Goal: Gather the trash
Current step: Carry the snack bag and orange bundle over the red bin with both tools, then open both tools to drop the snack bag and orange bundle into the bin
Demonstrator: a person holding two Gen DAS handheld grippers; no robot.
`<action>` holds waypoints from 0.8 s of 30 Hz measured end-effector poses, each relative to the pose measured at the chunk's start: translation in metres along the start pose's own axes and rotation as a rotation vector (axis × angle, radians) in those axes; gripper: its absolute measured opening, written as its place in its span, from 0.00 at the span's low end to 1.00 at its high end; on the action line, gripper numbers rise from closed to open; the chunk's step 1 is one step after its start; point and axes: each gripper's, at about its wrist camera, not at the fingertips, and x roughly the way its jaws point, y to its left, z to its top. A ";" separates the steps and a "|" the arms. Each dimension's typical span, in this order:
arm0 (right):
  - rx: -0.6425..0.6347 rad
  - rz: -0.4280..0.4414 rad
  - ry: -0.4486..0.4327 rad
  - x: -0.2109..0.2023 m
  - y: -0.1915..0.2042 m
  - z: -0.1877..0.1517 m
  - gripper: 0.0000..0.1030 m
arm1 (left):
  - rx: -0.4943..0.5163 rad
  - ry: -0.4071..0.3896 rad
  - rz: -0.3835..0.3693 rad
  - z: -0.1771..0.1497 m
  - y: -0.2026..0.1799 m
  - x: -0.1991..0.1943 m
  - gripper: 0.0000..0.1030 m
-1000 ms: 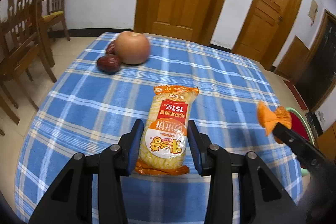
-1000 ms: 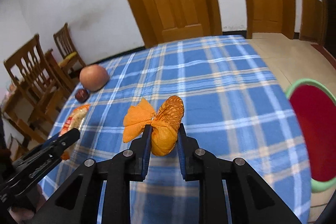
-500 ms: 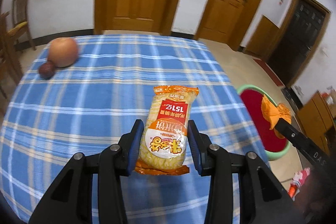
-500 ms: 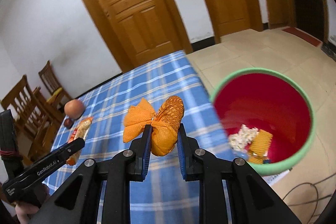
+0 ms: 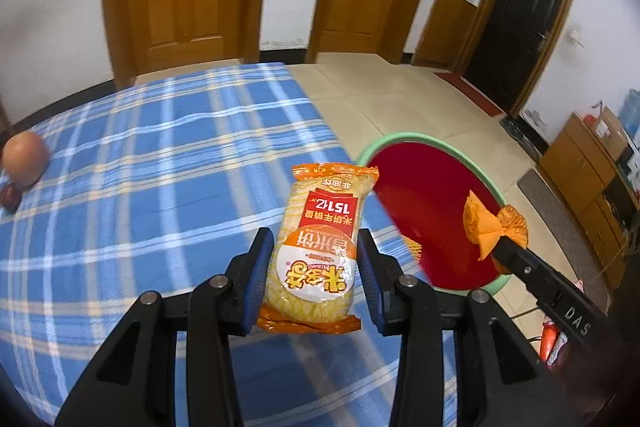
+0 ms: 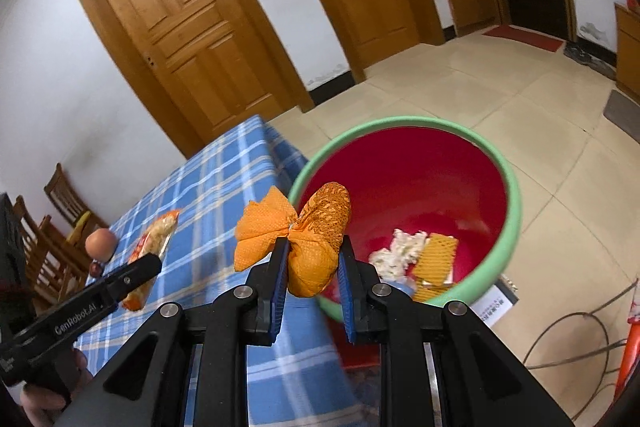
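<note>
Left tool (image 5: 314,277) clamps a light, crushable rice-cracker packet (image 5: 320,251) by its lower half; right tool (image 6: 312,273) pinches a soft orange wrapper (image 6: 308,239) mid-body.

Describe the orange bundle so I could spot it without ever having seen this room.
Find the big red bin with a green rim on the floor beside the blue checked table. Just above its near edge, the right tongs pinch an orange net bundle. Unlike the printed rice-cracker packet nearby, it is cinched like a bow.
</note>
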 end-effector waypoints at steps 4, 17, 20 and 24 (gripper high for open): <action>0.029 -0.028 -0.010 0.001 -0.019 0.002 0.23 | 0.040 0.016 -0.019 0.006 -0.021 0.017 0.41; 0.062 -0.081 -0.022 0.011 -0.056 0.007 0.35 | 0.111 0.031 -0.072 0.022 -0.068 0.058 0.42; 0.071 -0.082 -0.023 0.013 -0.061 0.008 0.35 | 0.122 0.013 -0.075 0.025 -0.072 0.057 0.54; 0.071 -0.089 -0.027 0.013 -0.062 0.009 0.35 | 0.111 0.008 -0.064 0.027 -0.070 0.057 0.55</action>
